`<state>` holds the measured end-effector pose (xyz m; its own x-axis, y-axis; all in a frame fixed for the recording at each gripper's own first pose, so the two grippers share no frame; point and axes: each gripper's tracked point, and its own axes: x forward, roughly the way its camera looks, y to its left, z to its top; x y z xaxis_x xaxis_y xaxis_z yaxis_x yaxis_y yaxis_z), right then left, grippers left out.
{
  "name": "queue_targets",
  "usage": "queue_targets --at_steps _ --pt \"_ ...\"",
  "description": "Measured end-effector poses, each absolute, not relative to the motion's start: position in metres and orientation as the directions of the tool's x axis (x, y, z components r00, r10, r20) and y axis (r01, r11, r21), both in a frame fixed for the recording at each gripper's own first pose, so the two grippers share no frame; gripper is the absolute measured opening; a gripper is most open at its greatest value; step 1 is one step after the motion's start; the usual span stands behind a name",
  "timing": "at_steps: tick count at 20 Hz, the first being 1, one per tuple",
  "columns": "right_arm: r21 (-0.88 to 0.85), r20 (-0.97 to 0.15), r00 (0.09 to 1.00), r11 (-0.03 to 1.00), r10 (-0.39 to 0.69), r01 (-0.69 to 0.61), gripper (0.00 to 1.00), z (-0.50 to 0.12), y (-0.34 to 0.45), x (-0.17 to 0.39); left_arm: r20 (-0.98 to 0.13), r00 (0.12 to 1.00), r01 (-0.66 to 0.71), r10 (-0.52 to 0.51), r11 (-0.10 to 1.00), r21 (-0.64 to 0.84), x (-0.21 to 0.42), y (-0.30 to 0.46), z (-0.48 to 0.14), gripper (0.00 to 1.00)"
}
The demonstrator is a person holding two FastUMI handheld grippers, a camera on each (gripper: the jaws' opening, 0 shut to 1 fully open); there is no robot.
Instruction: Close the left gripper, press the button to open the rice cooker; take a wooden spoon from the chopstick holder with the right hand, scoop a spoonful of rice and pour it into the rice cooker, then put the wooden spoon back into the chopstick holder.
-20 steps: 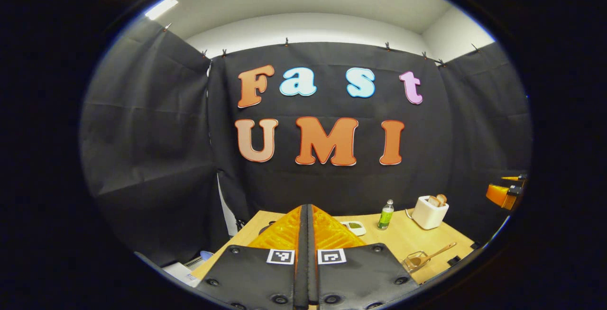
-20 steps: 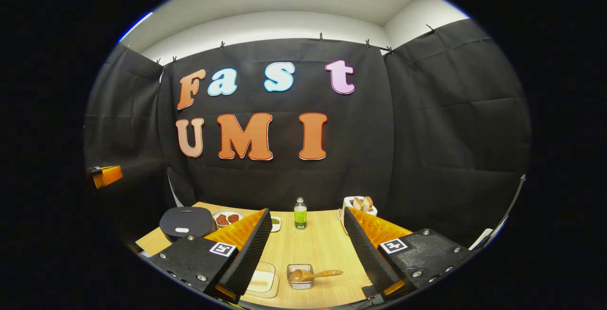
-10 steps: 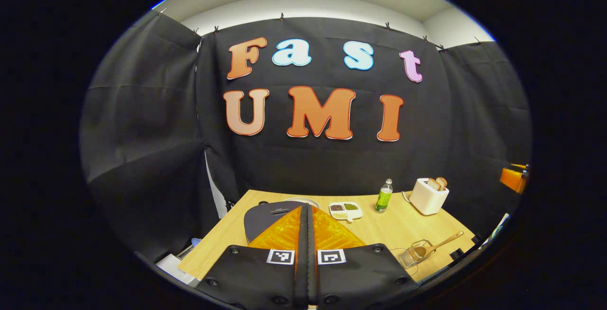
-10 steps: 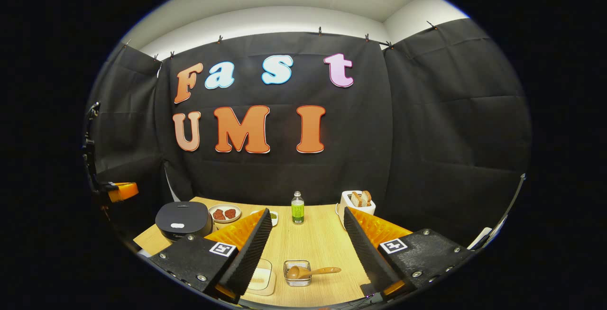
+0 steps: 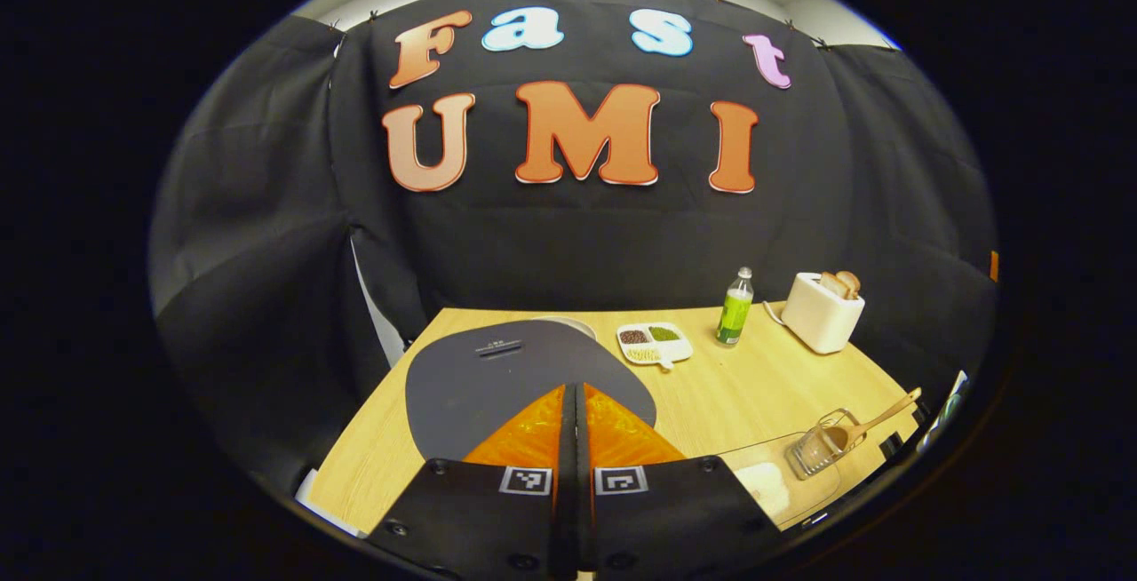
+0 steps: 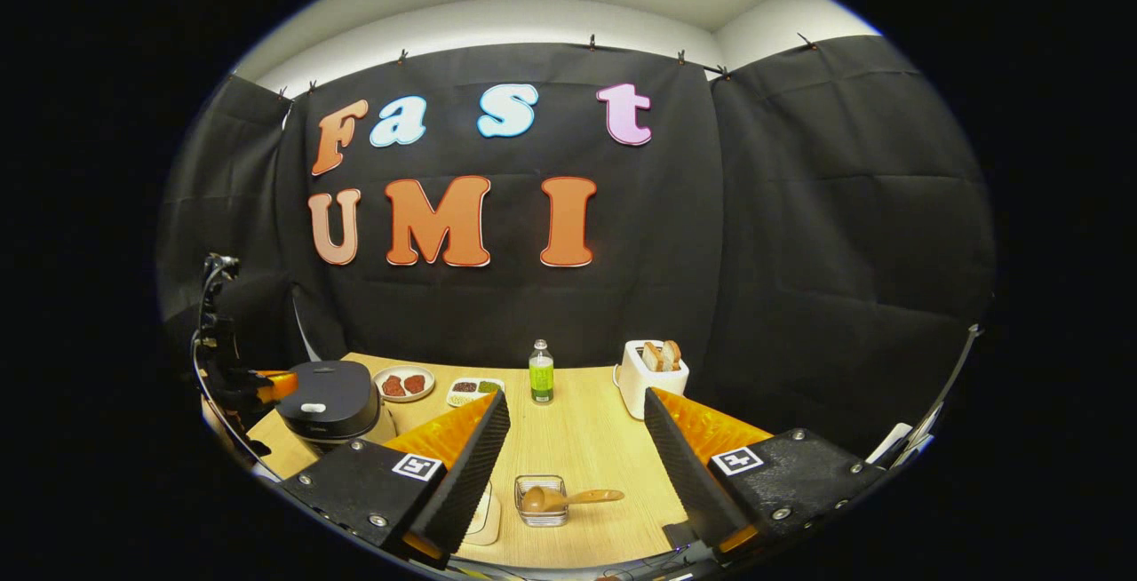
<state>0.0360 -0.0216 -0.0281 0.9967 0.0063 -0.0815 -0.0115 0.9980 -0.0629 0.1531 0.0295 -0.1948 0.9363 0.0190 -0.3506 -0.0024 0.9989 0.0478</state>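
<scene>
Two grippers poised, lid not yet popped.

Left gripper (image 5: 575,403), fingers pressed together on nothing, hangs over the near side of the rice cooker (image 5: 515,372) at the desk's (image 5: 755,386) left edge; its button (image 6: 313,407) faces the near edge. Right gripper (image 6: 576,439) gapes wide, empty, above the wooden spoon (image 6: 568,499), whose handle lies rightward in the chopstick holder (image 6: 541,501) near the front edge, the black-curtained booth behind.
</scene>
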Motion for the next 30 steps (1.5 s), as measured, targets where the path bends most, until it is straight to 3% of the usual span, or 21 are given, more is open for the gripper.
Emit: queue_targets --at_steps 1,5,6,7,14,19,20,21,23,24,26,30 --pt "-0.065 -0.086 0.996 0.998 0.001 -0.007 0.95 -0.03 -0.024 0.036 -0.366 0.93 -0.008 0.028 0.998 0.057 0.156 0.034 -0.203 0.0" --pt "-0.073 -0.111 0.994 0.997 -0.021 0.013 0.95 -0.038 -0.03 0.037 -0.417 0.909 -0.005 0.016 1.0 0.028 0.156 0.03 -0.227 0.04" --pt "-0.068 -0.116 0.993 0.998 -0.023 0.015 0.95 -0.038 -0.03 0.037 -0.43 0.903 -0.003 0.011 1.0 0.018 0.157 0.028 -0.234 0.0" --pt "-0.063 -0.12 0.992 0.998 -0.024 0.017 0.95 -0.039 -0.029 0.038 -0.444 0.896 -0.004 0.008 1.0 0.01 0.156 0.028 -0.239 0.04" --pt "-0.049 -0.127 0.992 0.999 -0.023 0.017 0.95 -0.044 -0.03 0.039 -0.49 0.872 0.013 -0.002 1.0 0.019 0.15 0.028 -0.249 0.04" --pt "-0.031 -0.154 0.988 0.999 -0.014 0.01 0.95 -0.052 -0.031 0.042 -0.467 0.884 0.0 -0.002 1.0 -0.004 0.15 0.028 -0.246 0.05" --pt "-0.03 -0.153 0.988 1.0 -0.012 0.008 0.95 -0.052 -0.031 0.041 -0.454 0.891 0.003 0.002 1.0 0.009 0.151 0.028 -0.242 0.0" --pt "-0.029 -0.151 0.989 1.0 -0.009 0.005 0.95 -0.051 -0.031 0.04 -0.454 0.891 0.006 0.006 1.0 0.026 0.151 0.028 -0.239 0.08" --pt "-0.035 -0.144 0.989 0.999 -0.012 0.007 0.95 -0.051 -0.033 0.039 -0.45 0.893 0.011 0.015 0.998 0.055 0.151 0.026 -0.235 0.0" --pt "-0.033 -0.144 0.989 0.999 -0.017 0.012 0.95 -0.052 -0.033 0.039 -0.429 0.903 0.004 0.02 0.998 0.055 0.152 0.027 -0.227 0.04" --pt "-0.012 -0.15 0.989 1.0 -0.018 0.017 0.95 -0.056 -0.034 0.039 -0.392 0.919 -0.035 0.048 0.999 0.041 0.154 0.032 -0.197 0.0" --pt "0.015 -0.151 0.988 0.999 -0.032 0.035 0.95 -0.064 -0.047 0.034 -0.234 0.969 -0.073 0.08 0.997 0.039 0.148 0.036 -0.114 0.04"
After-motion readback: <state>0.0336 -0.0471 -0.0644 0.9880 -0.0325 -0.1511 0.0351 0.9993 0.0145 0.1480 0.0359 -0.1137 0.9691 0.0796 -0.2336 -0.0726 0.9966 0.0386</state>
